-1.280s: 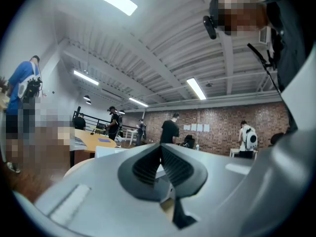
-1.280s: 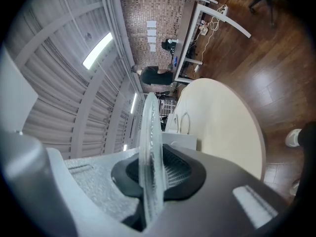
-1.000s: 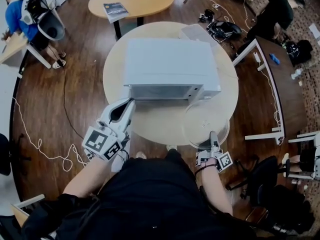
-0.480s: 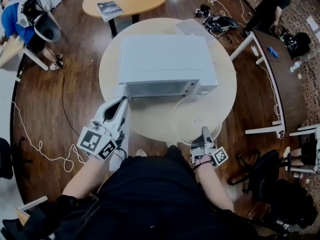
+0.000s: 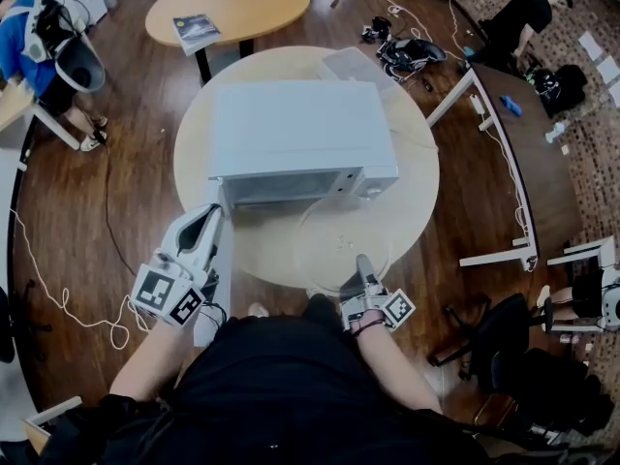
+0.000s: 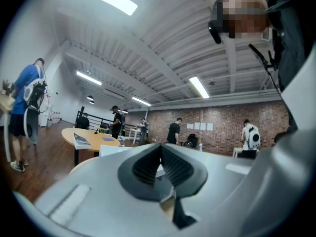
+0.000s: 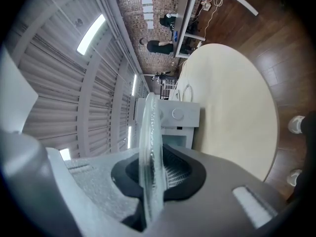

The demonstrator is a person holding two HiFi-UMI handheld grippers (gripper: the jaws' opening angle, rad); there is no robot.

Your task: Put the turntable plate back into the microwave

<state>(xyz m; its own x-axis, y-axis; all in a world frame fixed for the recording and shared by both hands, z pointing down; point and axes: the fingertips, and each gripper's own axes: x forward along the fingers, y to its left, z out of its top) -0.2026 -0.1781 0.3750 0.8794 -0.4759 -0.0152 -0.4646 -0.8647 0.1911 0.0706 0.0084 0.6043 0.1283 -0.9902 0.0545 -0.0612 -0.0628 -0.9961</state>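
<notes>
Glass turntable plate (image 5: 334, 235), clear and round, is pinched at its near rim by the right gripper (image 5: 362, 263) before the white boxy microwave (image 5: 295, 124); the left gripper (image 5: 211, 216) is pressed together. It is judged stiff, slippery and fragile.

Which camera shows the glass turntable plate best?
The head view: the turntable plate shows as a full clear disc before the microwave. The right gripper view shows it edge-on in the shut jaws. The left gripper view misses it.
</notes>
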